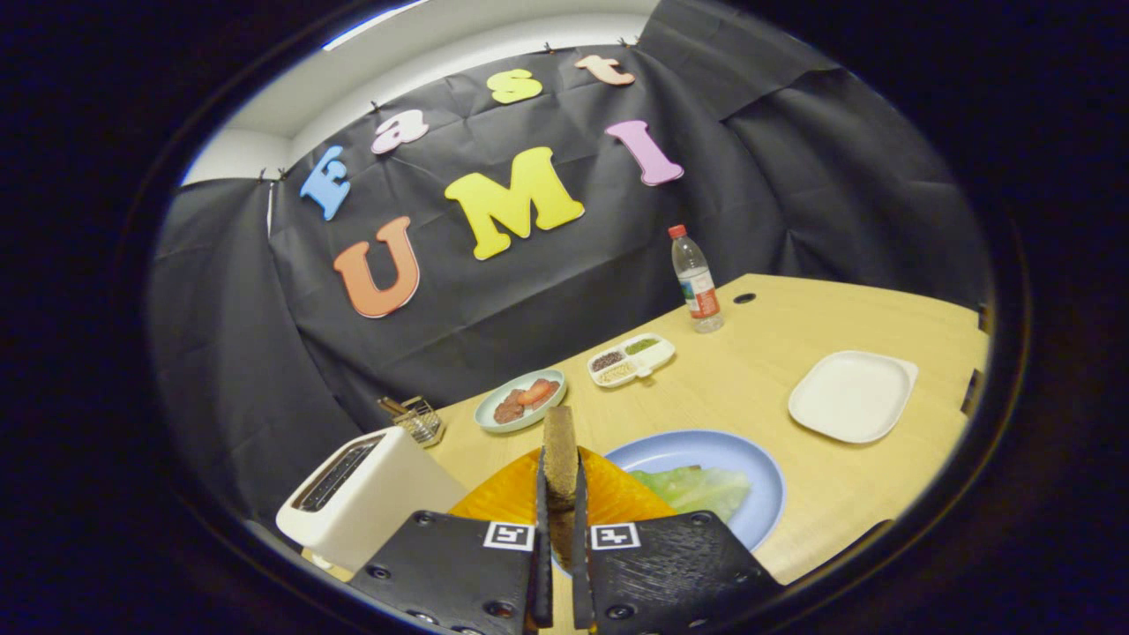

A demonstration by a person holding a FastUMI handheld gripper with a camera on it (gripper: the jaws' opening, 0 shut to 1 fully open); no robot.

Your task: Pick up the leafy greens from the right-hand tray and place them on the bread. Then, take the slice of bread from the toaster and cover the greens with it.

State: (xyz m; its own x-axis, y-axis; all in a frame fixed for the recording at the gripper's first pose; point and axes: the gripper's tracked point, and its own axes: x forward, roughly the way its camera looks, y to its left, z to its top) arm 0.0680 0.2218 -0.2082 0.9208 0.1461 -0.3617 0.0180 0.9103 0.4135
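Wooden table [794, 494]; bread slice [559, 454] upright between hand-held gripper [559, 494] fingers.

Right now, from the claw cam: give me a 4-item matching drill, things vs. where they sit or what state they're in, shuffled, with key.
Things:
1. bread slice
2. lettuce
3. toaster
4. white plate

Place or state:
A. lies on the blue plate, just ahead of the claw
B. bare, off to the right on the table
C. held upright, edge-on, between the claw's two fingers
D. stands left of the claw, slots facing up

Pairs: 1-C, 2-A, 3-D, 4-B
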